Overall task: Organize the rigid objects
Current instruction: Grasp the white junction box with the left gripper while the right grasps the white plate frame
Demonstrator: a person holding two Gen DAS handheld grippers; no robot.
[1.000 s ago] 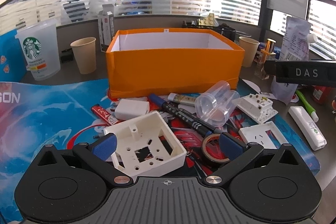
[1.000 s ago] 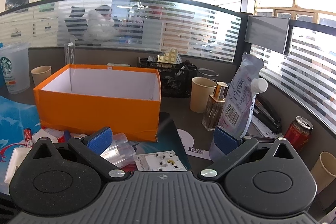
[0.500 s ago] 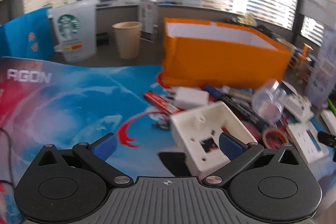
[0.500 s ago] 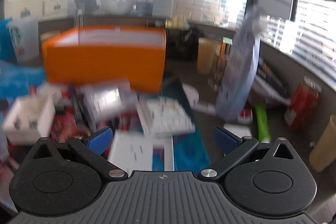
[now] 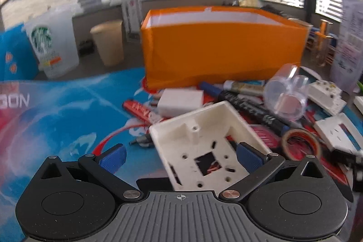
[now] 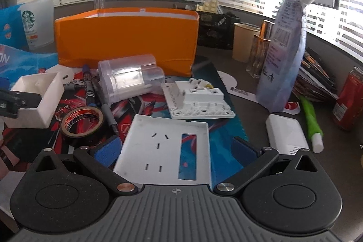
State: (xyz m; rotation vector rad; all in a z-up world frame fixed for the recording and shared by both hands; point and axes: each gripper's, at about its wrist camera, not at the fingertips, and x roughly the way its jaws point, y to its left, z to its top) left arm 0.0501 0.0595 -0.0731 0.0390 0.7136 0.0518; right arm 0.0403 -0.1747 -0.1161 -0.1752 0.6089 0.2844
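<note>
An orange box stands open at the back of the mat; it also shows in the right wrist view. My left gripper is open, its right finger inside the white junction box and its left finger outside the box's left wall. My right gripper is open low over the white socket faceplate, which lies between its fingers. A white socket module, clear plastic cups, a tape roll and markers lie around.
A Starbucks cup and a paper cup stand back left. On the right are a refill pouch, a red can, a green pen, a white adapter and a paper cup.
My left gripper swung left, then came back onto the junction box, its right finger now inside. My right gripper dropped from high up to just over the socket faceplate.
</note>
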